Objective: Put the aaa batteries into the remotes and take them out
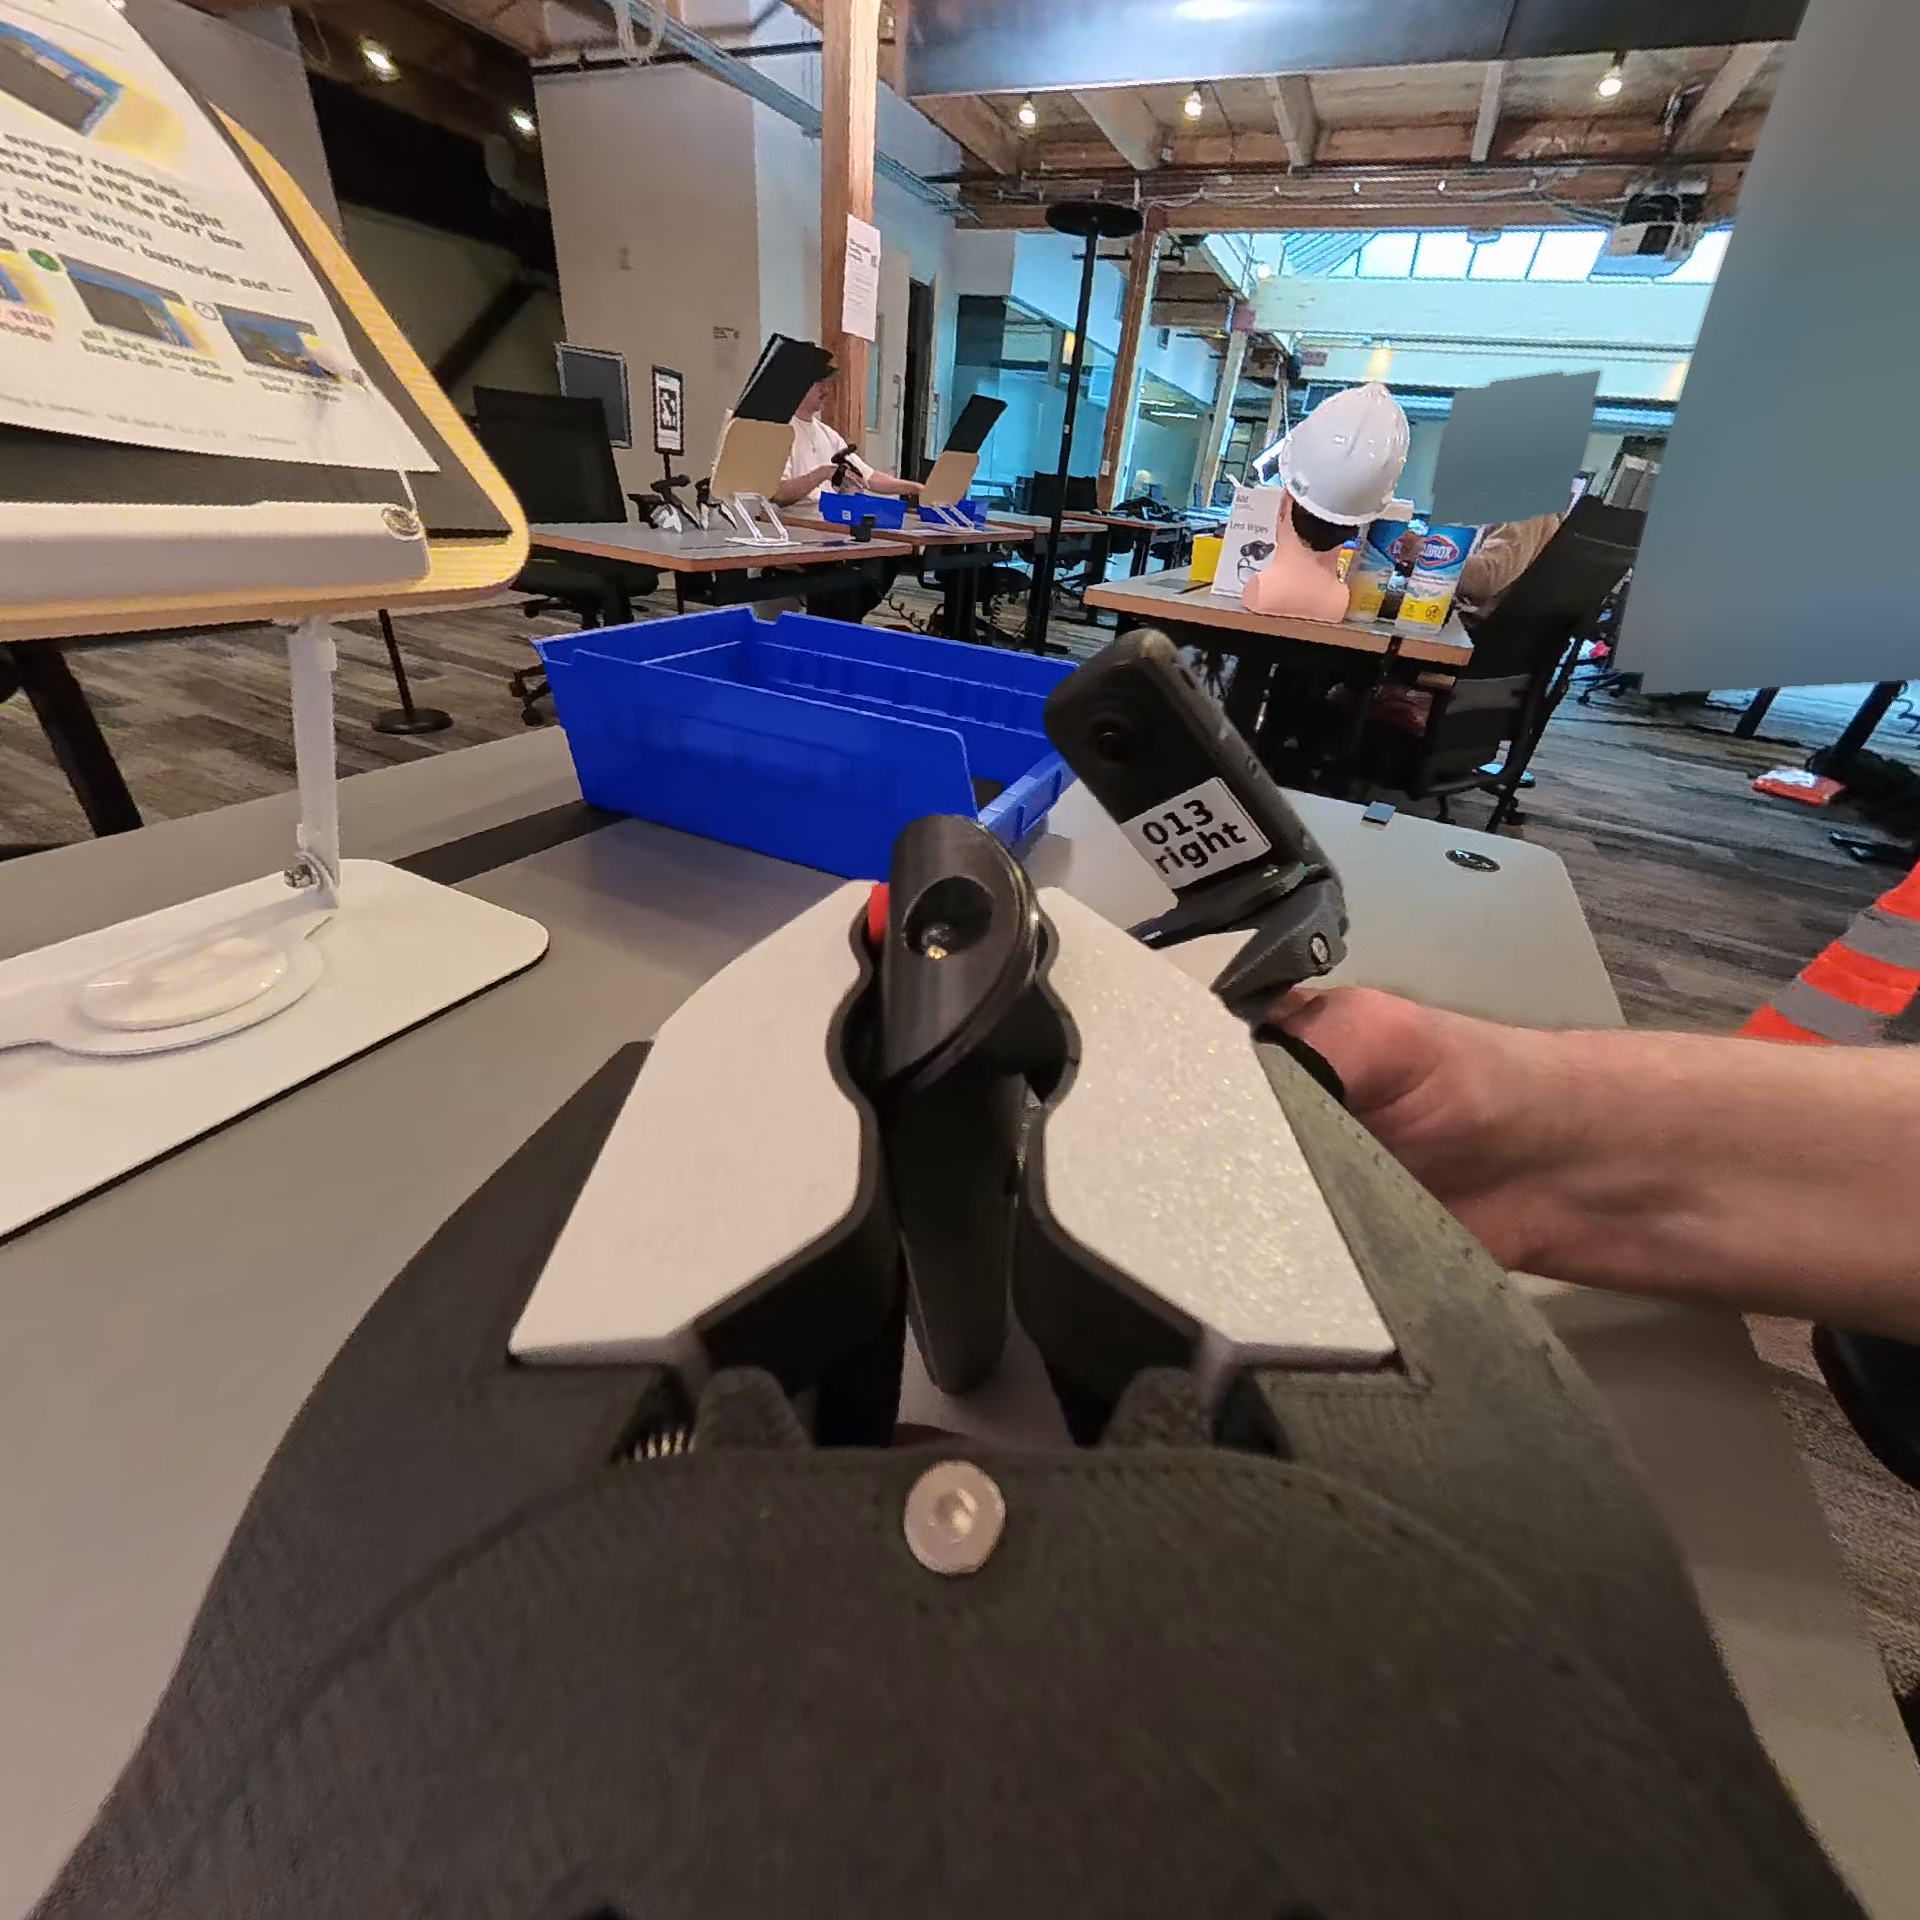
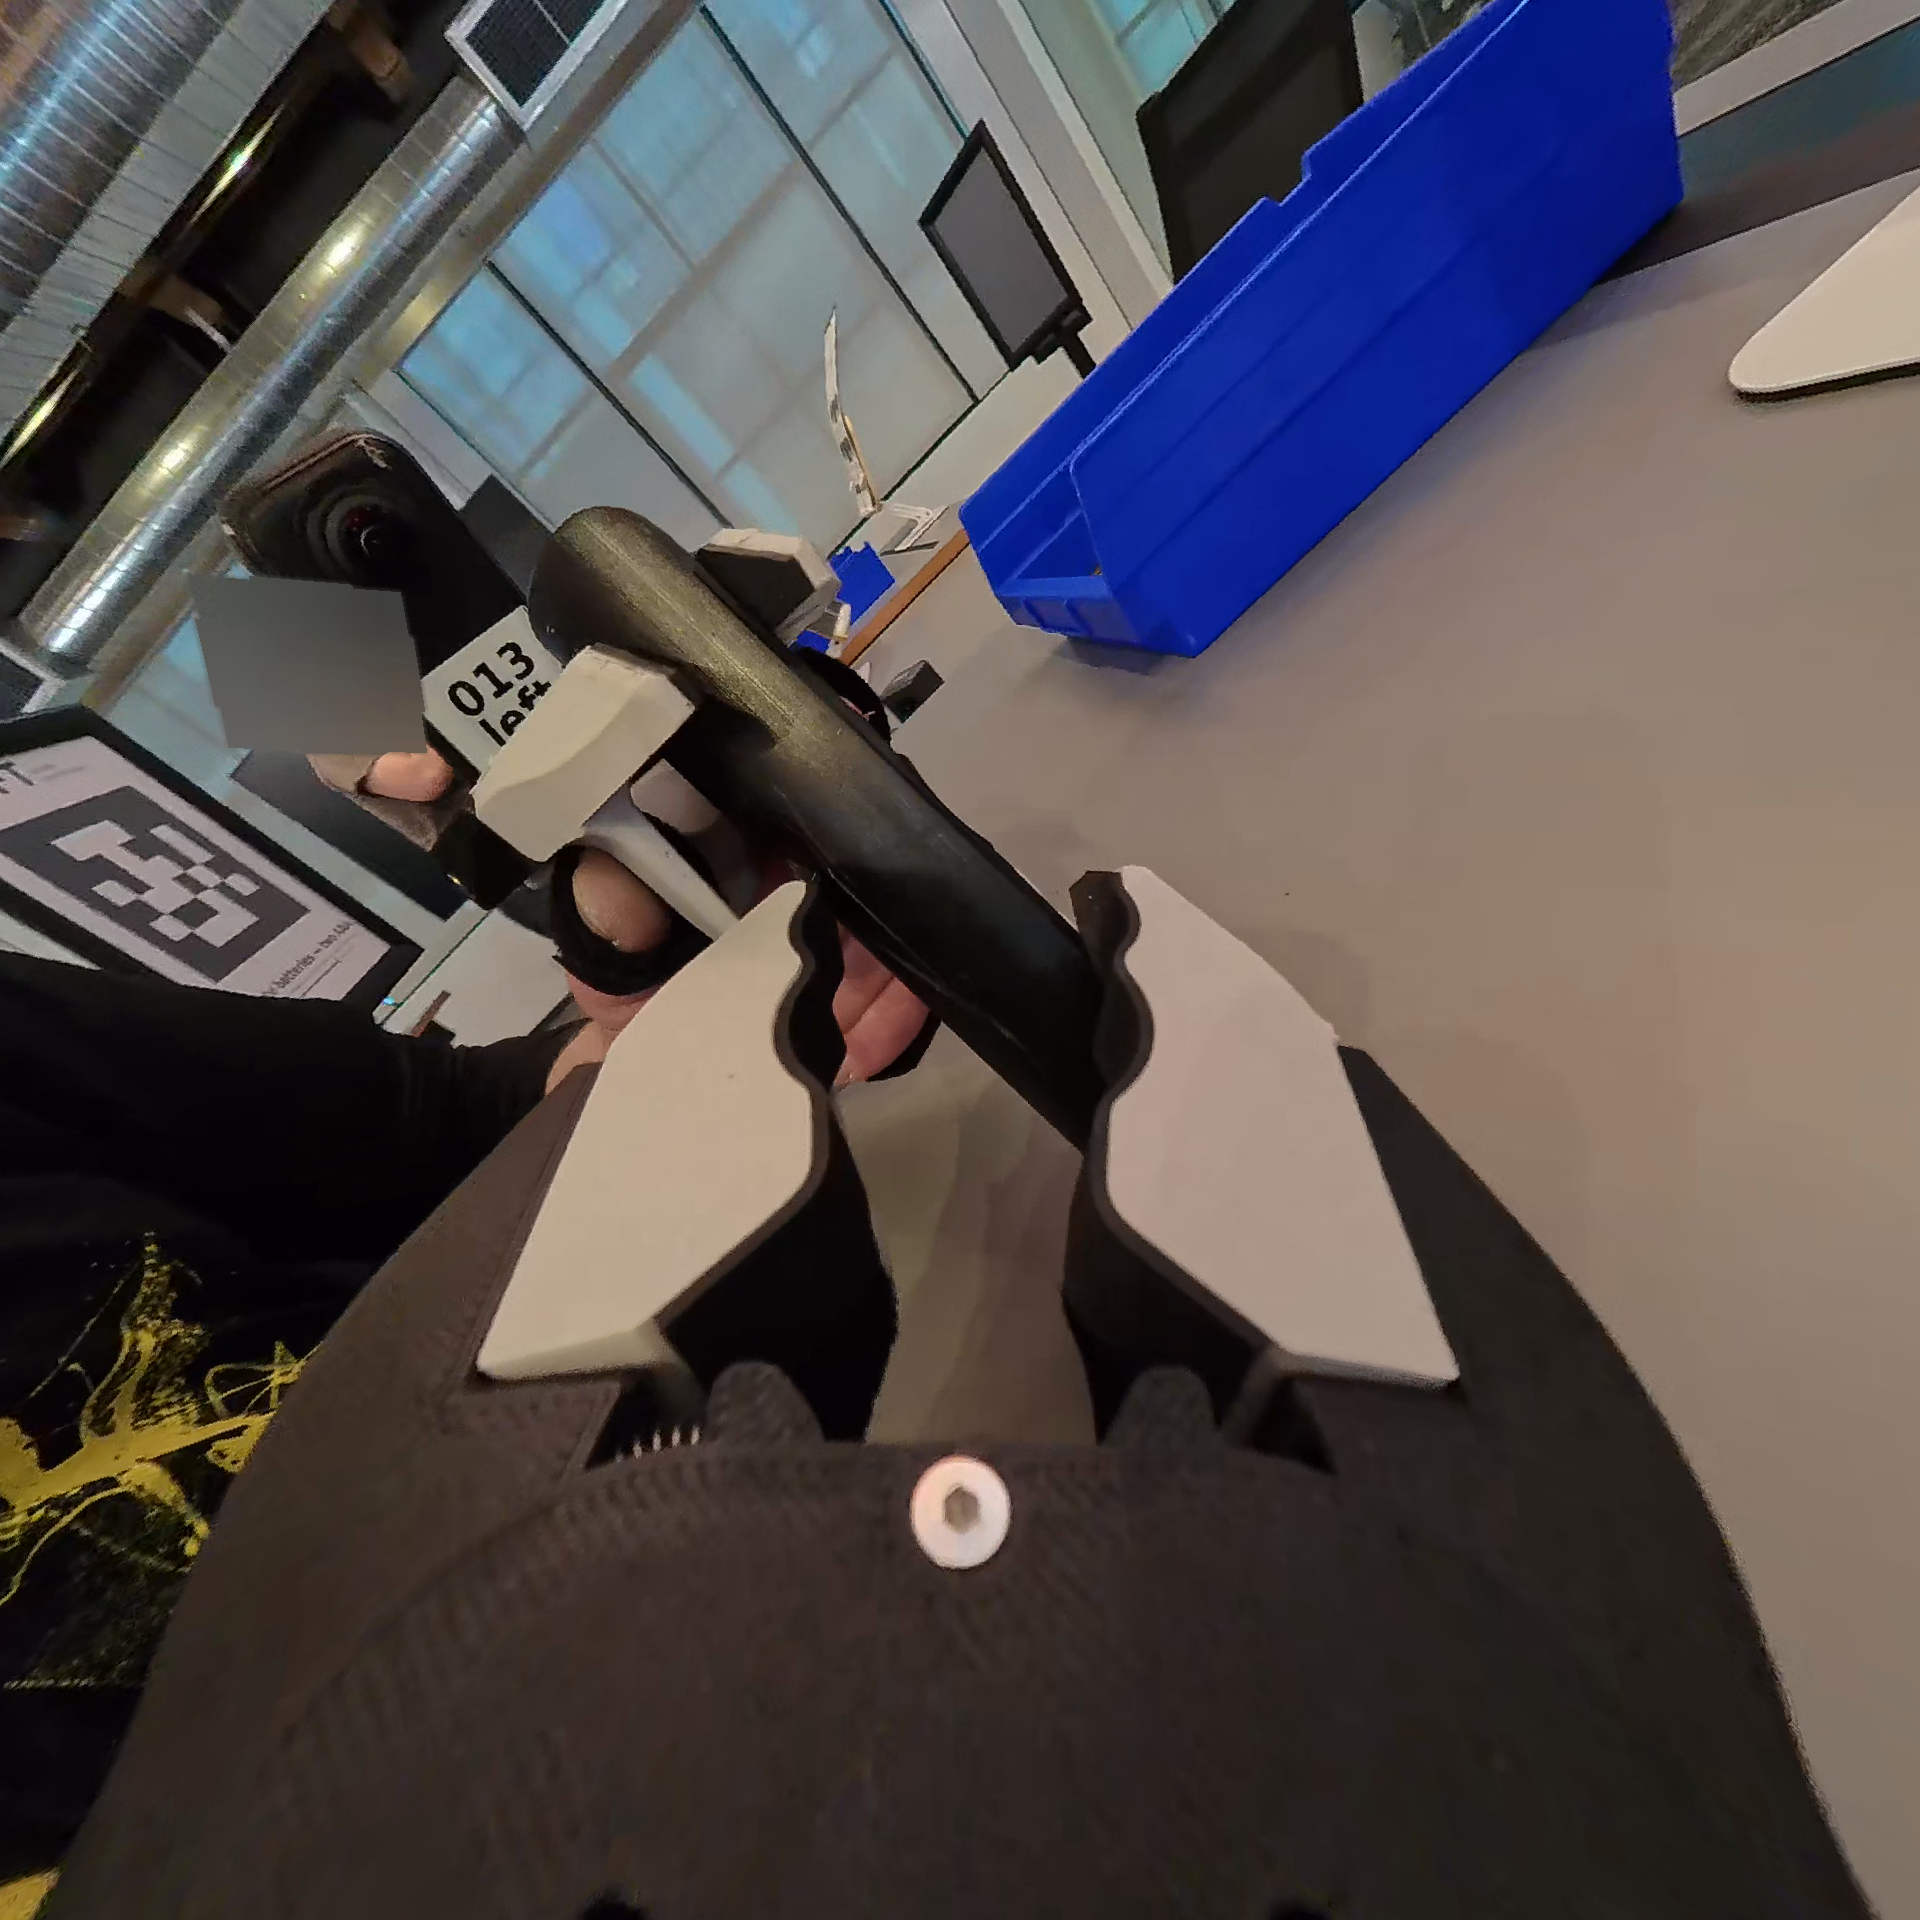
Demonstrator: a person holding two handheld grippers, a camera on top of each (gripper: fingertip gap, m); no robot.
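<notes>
Clamped between the grey fingers of the left hand-held gripper (image 1: 951, 997) is a black remote (image 1: 951, 1049), standing nearly on end with its top tipped away; a small red button (image 1: 879, 906) shows at its upper left edge. From the right wrist view the same remote (image 2: 821, 769) runs from about 10 o'clock down toward the centre, pinched near its upper end by the left hand-held gripper (image 2: 675, 634), which a hand (image 2: 613, 914) holds.

Right hand-held gripper (image 2: 961, 982) stands parted, its 2 fingers apart; the lower end of the remote lies between them against the finger at 3 o'clock, with clear space on the 9 o'clock side, so nothing is squeezed. In the left wrist view only the camera mount and handle of the right hand-held gripper (image 1: 1195, 810) show at 2 o'clock, held by a hand (image 1: 1455, 1101); its fingers are hidden there.

Beyond the remote, at 12 o'clock in the left wrist view, a blue bin (image 1: 790, 717) sits on the grey bench (image 1: 582, 997); in the right wrist view the bin (image 2: 1351, 374) lies at 1 o'clock. A white stand (image 1: 239, 956) carrying a printed sheet (image 1: 177, 260) occupies the bench at 9 to 10 o'clock. No batteries can be made out in either view.
</notes>
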